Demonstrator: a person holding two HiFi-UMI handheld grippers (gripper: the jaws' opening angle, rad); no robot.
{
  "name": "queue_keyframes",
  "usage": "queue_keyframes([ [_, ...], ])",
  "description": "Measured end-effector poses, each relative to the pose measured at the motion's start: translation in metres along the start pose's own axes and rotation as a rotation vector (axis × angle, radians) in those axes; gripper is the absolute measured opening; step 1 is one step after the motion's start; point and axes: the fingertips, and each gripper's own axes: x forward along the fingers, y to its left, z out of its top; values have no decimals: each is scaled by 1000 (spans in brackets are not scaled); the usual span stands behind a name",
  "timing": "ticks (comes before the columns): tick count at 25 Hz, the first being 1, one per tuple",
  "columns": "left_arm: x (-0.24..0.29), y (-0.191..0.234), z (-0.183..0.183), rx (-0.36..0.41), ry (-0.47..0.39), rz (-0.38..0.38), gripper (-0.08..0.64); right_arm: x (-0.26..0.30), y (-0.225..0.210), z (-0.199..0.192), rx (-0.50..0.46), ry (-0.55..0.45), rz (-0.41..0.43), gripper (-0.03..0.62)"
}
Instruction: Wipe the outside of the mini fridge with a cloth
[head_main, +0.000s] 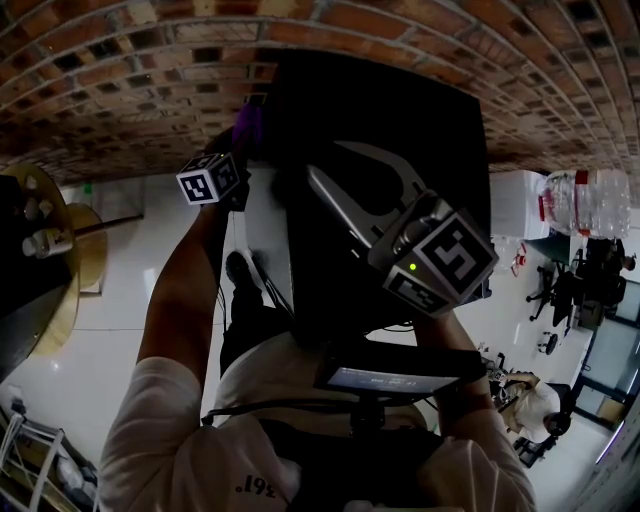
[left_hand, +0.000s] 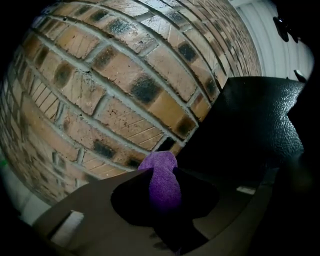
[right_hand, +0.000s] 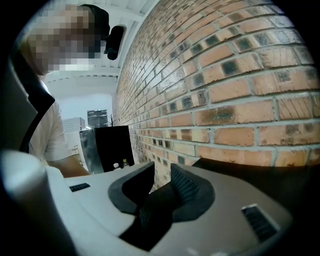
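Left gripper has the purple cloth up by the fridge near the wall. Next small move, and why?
Probably swing the left gripper right so the purple cloth presses on the mini fridge, then wipe. Its jaws are shut on the cloth, whose tip shows against the brick wall, beside the fridge's black panel rather than clearly on it.

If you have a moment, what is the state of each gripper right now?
Left gripper: closed on the purple cloth.
Right gripper: open and empty.
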Motion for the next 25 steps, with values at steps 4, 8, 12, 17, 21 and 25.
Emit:
queue_keyframes([
  [4, 3, 2, -5, -11, 26, -5, 103, 2, 1, -1, -1, 1, -1, 94],
  [8, 3, 0, -3, 6, 51, 32, 103, 1, 0, -1, -1, 4, 0, 94],
  [12, 6, 7, -11, 14, 88, 55, 103, 1, 1, -1, 2, 2, 2, 94],
  [17, 1, 9, -4, 20, 91, 64, 103, 1, -2, 0, 3, -1, 2, 94],
  [21, -19, -12, 29, -32, -30, -6, 103, 0, -2, -1, 4, 2, 2, 94],
  [25, -65, -63, 80, -28, -168, -119, 103, 0, -3, -1, 3, -5, 1, 94],
])
